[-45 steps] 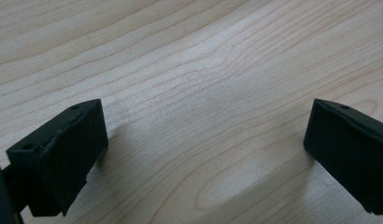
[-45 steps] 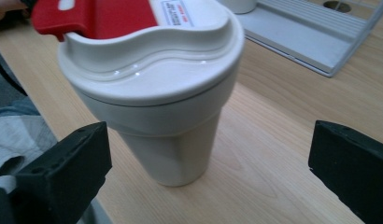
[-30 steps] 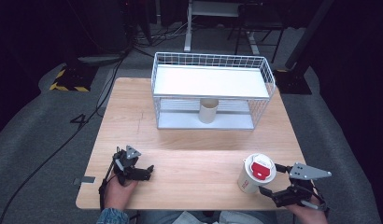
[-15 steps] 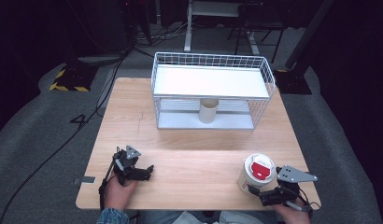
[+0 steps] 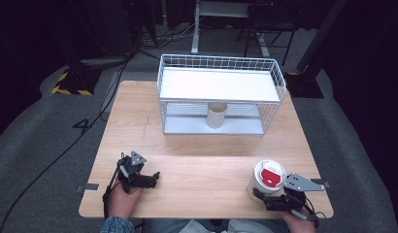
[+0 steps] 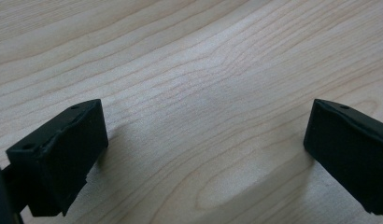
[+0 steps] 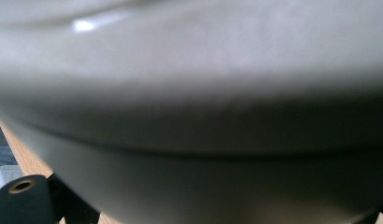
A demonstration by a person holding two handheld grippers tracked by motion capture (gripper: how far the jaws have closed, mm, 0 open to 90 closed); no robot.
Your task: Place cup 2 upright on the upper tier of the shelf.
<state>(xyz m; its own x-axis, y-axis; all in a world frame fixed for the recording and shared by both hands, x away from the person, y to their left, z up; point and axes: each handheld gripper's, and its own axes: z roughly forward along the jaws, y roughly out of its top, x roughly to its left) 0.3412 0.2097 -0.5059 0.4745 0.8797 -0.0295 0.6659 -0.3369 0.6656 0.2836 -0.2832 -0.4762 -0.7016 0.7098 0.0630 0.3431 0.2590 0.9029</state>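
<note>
Gripping the right gripper [image 5: 261,194] from the table's [image 5: 197,160] front right corner, with the right hand [image 5: 299,222] coming in over the near edge. Reaching it toward the tub [image 5: 267,178], a white tub with a red patch on its lid, standing upright near that corner and just in from the front edge. Having just been closing the jaws, with the tub's lower wall between them. Looking along the right gripper view, seeing the tub [image 7: 189,116] very close and blurred, one black jaw sitting right against its wall at the lower left, the other barely peeking in at the lower right corner. Appearing to be clamping the tub low down, from the near side.

Resting the left gripper [image 5: 153,178] at the table's front left, well apart from the tub, with the left hand [image 5: 122,201] behind it at the near edge. Keeping its jaws spread wide in the left gripper view [image 6: 203,154], holding nothing, facing bare wood grain close beneath.

Leaving a white wire basket [image 5: 279,82] sitting at the far middle of the table, carrying a white shelf across its top. Leaving a beige cup [image 5: 217,115] standing upright under that shelf, at the basket's front, far from both grippers.
</note>
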